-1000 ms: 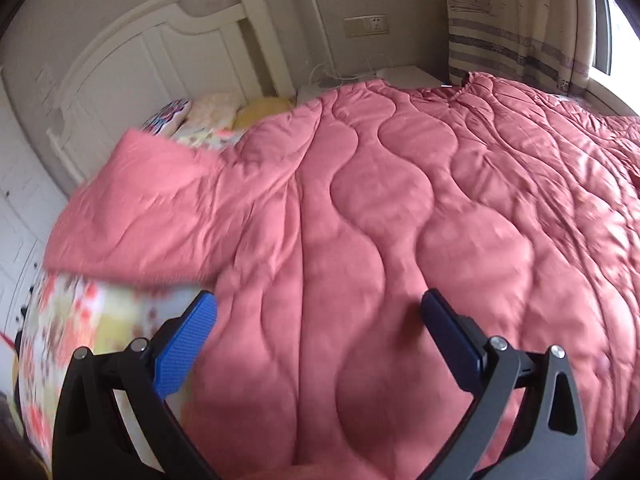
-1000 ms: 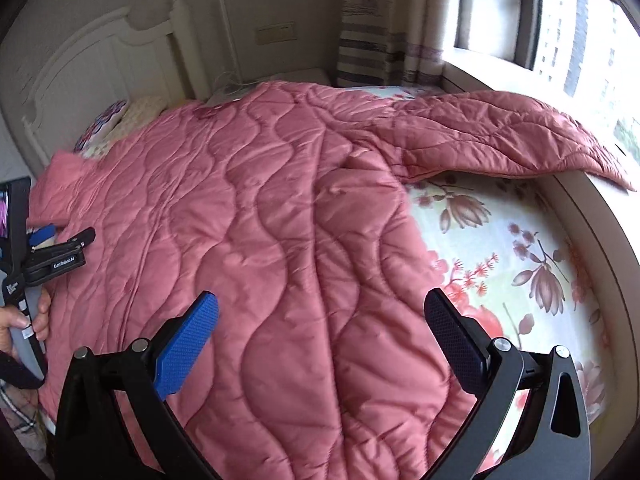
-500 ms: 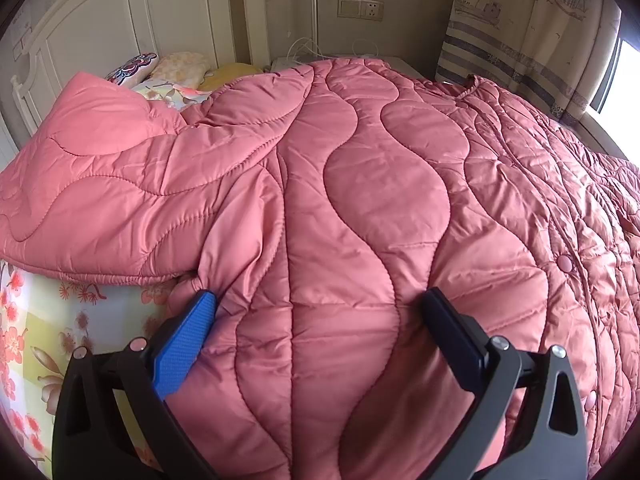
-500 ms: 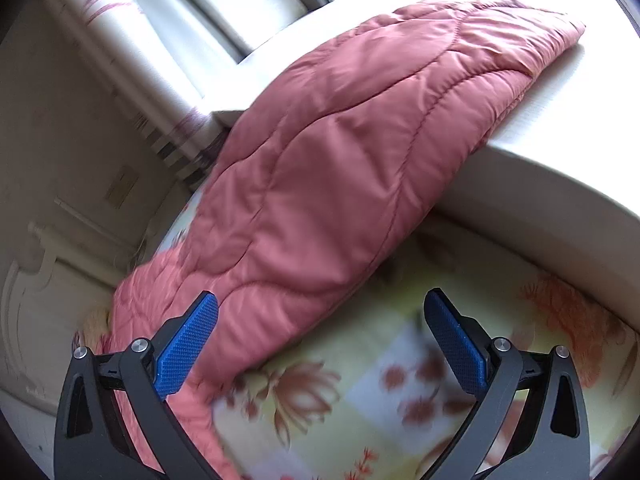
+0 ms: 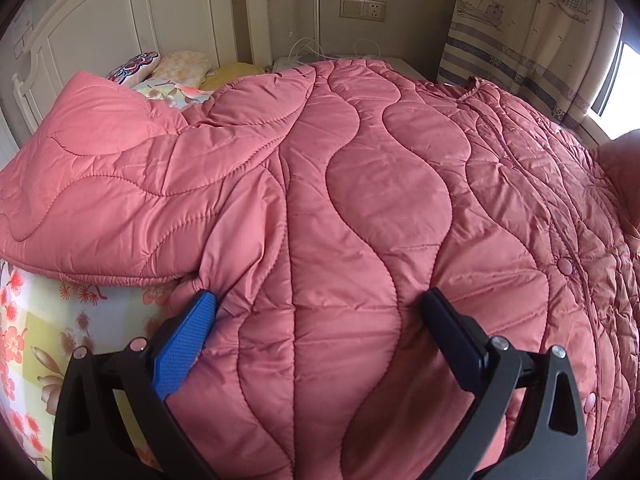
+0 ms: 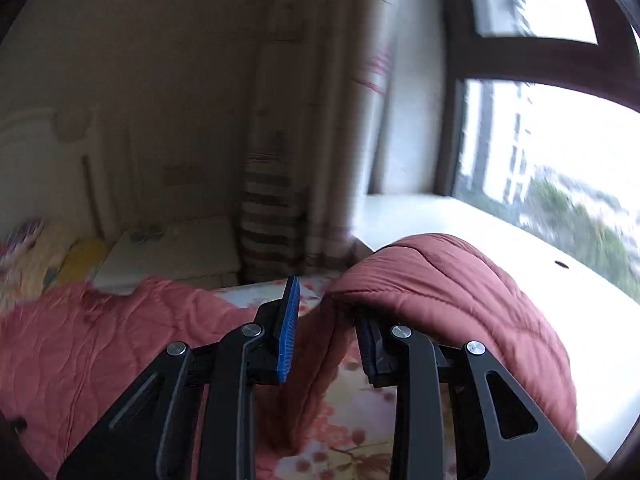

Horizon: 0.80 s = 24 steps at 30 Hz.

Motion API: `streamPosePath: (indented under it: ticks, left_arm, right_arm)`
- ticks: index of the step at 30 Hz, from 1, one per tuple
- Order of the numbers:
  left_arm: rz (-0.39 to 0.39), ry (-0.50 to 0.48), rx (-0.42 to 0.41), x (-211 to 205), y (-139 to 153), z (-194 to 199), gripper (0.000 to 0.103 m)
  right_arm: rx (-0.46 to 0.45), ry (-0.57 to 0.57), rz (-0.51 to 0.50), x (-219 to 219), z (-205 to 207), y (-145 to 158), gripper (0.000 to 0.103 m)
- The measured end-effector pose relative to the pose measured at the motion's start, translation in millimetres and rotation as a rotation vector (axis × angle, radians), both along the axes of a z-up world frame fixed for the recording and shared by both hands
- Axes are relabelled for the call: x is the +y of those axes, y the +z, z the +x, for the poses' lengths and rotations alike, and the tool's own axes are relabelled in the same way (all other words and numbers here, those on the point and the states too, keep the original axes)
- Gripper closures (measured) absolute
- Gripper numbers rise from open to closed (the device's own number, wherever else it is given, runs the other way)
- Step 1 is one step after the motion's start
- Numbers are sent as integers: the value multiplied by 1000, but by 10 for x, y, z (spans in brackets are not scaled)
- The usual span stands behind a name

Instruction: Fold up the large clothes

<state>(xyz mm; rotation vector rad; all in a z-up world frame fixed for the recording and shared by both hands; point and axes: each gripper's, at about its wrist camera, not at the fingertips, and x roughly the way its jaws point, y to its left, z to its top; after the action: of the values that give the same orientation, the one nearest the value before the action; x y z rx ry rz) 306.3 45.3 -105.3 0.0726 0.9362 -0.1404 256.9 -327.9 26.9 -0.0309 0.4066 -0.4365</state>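
Note:
A large pink quilted coat (image 5: 360, 208) lies spread over a bed with a floral sheet (image 5: 36, 340). Its left sleeve (image 5: 100, 200) lies out flat to the left. My left gripper (image 5: 316, 308) is open, its blue-padded fingers (image 5: 184, 344) pressed against the coat's side near the armpit. In the blurred right wrist view, my right gripper (image 6: 328, 320) has its jaws partly closed around the coat's right sleeve (image 6: 448, 280), which drapes over the right finger and is raised off the bed. The sleeve edge hangs between the pads; a gap still shows.
A white headboard (image 5: 120, 20) and pillows (image 5: 176, 68) are at the bed's head. A nightstand (image 5: 344, 62), wall socket (image 5: 362, 8) and striped curtain (image 5: 532, 32) stand behind. A white window sill (image 6: 500, 248) and window (image 6: 560, 160) are on the right.
The left gripper came down closer onto the coat's side. The right gripper swung toward the right sleeve on the sill, narrowed its jaws around it and lifted it.

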Motion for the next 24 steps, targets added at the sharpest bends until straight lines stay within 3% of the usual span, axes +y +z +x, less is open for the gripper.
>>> streamPosePath:
  ticks: [1, 3, 4, 5, 8, 9, 14, 18, 19, 22, 24]
  left_arm:
    - [-1, 0, 0, 0, 1, -1, 2]
    - [-3, 0, -1, 2, 2, -4, 2]
    - [-3, 0, -1, 2, 2, -5, 2]
    - [-3, 0, -1, 3, 2, -5, 2]
    - [-4, 0, -1, 7, 0, -5, 2]
    - [-5, 0, -1, 7, 1, -7, 2]
    - [-6, 0, -1, 7, 4, -9, 2]
    - [-6, 0, -1, 9, 3, -10, 2]
    - [-6, 0, -1, 5, 6, -10, 2]
    - [-5, 0, -2, 10, 4, -13, 2]
    - [-6, 9, 17, 10, 33, -24, 2]
  right_arm:
    - [31, 80, -96, 360, 97, -2, 72]
    - [130, 228, -251, 992, 293, -172, 50]
    - [201, 305, -306, 1244, 353, -334, 22]
    - [309, 396, -360, 1526, 421, -577, 11]
    - [539, 468, -507, 1958, 429, -1308, 11]
    - [501, 451, -517, 1979, 372, -1372, 10]
    - [513, 414, -248, 1607, 329, -1132, 11]
    - [364, 388, -10, 1113, 69, -832, 11]
    - [363, 375, 37, 1022, 61, -851, 10]
    - [497, 308, 65, 892, 91, -1197, 10]
    - [494, 316, 142, 820, -20, -1229, 10]
